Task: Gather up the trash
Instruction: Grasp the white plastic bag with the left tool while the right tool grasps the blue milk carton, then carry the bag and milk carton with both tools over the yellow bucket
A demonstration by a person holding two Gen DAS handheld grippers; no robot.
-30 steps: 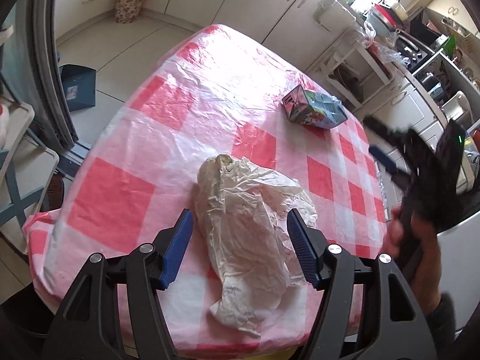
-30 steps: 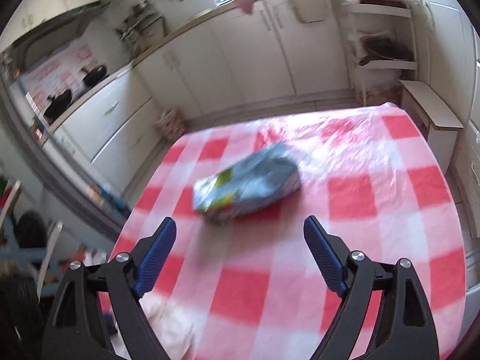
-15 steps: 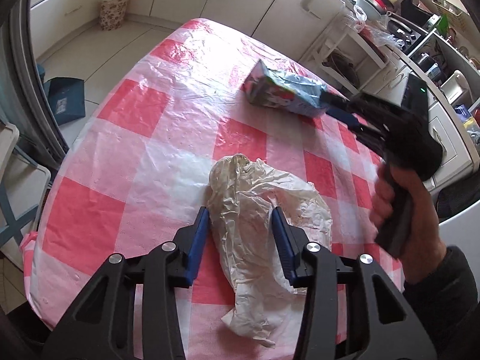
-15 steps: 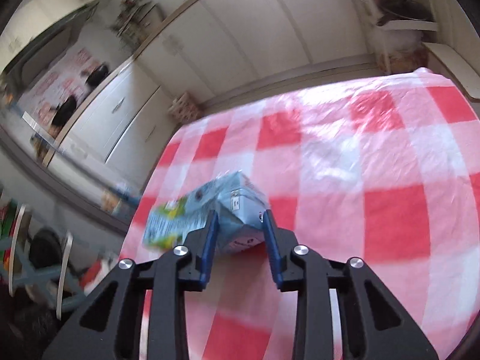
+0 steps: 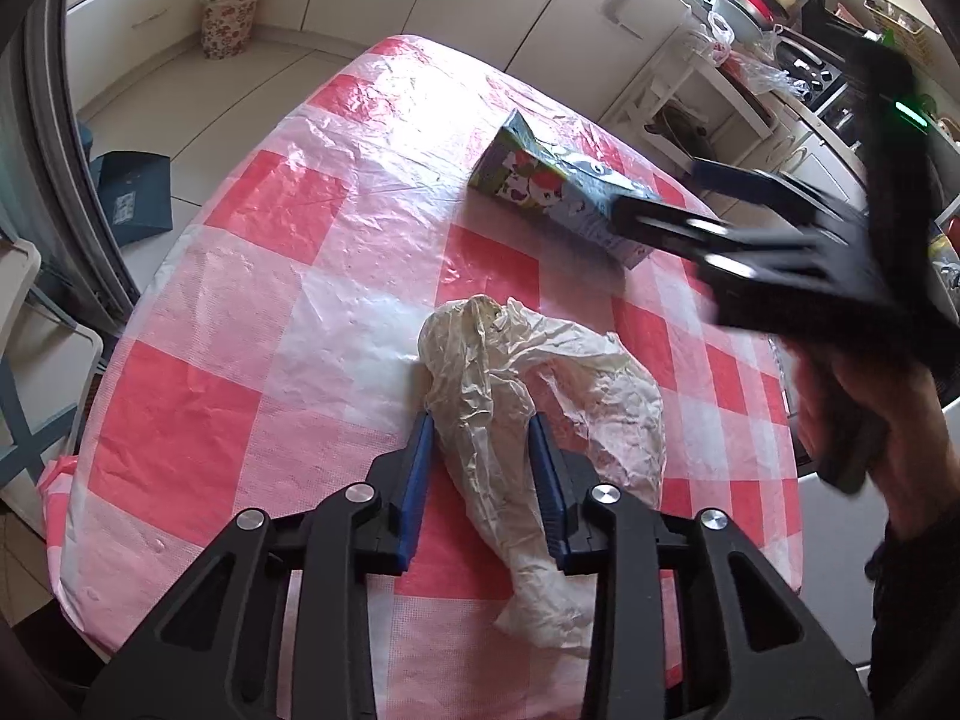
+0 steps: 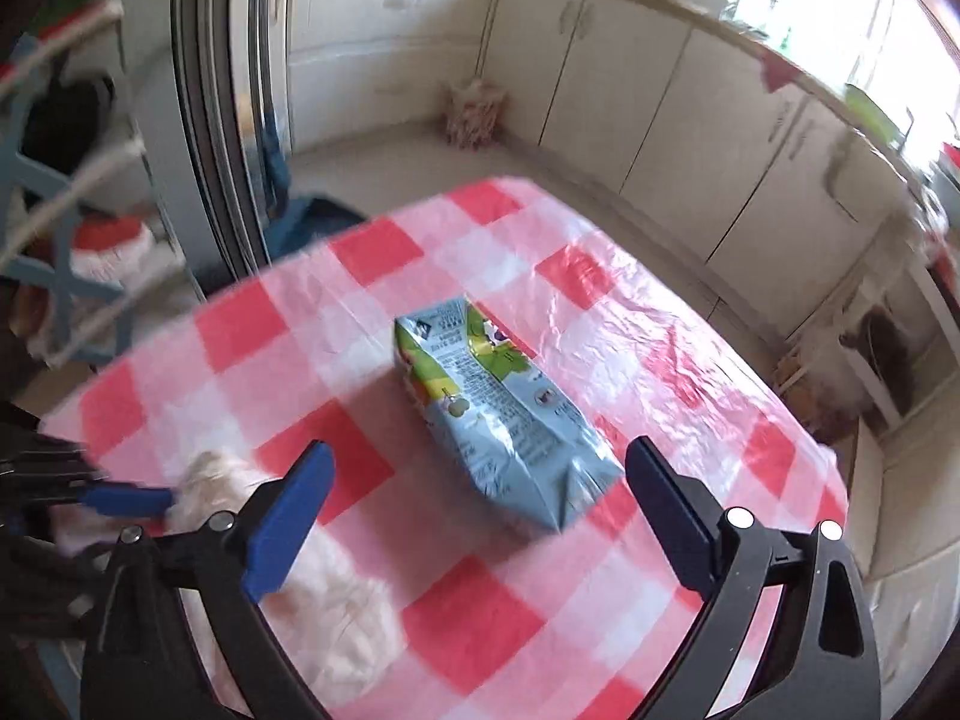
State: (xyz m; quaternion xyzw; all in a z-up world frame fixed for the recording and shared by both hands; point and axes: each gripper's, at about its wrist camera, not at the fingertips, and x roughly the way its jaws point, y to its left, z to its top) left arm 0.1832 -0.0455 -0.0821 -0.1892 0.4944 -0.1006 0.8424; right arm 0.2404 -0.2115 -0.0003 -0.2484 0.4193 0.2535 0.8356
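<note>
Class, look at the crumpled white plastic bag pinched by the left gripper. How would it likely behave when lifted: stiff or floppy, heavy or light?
The plastic bag is thin and heavily wrinkled, so it will probably sag and dangle. It looks mostly empty, so likely light. The left gripper has bunched only a narrow fold, so the film might slip.

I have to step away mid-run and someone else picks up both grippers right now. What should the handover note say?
Left gripper: shut on the crumpled plastic bag, which lies on the checked tablecloth.
Right gripper: open, straddling the near end of the juice carton, not gripping it.
The carton lies on its side in the middle of the table.
Done: bag gripped.
Left: close on the carton, lift both, carry them to a bin. A flowered basket stands on the floor by the cabinets; whether it is the bin is unclear.
</note>
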